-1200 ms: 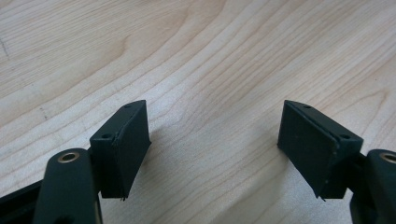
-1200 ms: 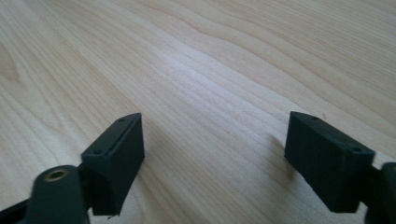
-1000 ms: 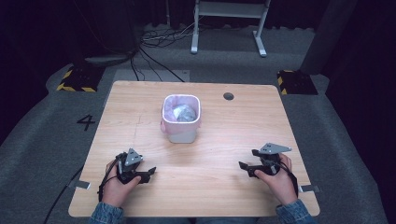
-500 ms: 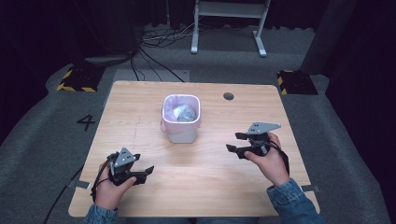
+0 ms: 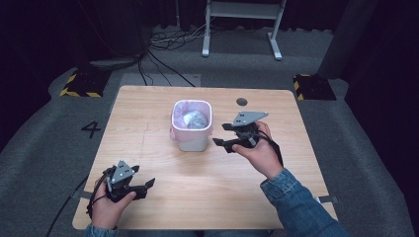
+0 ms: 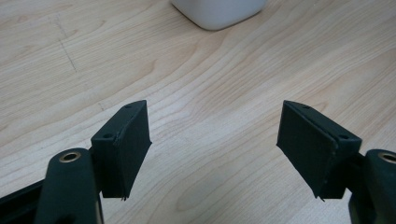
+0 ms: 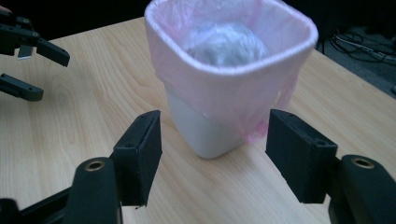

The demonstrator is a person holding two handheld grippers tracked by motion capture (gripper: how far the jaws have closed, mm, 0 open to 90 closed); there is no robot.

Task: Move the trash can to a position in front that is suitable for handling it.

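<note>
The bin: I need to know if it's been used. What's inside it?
A pink liner folded over the bin rim, holding a crumpled, greyish wad. Anything under the wad is hidden.

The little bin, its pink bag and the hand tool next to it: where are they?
bin [image 5: 193,142], high view, bare white wall
pink bag [image 7: 224,88], right gripper view, folded-over skirt
right gripper [image 5: 223,134], high view, between its fingertips

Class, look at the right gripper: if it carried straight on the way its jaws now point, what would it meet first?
Most likely the small white bin with its pink liner. The right gripper has its open jaws aimed at the bin's side, with bare table between them; the depth is hard to judge.
</note>
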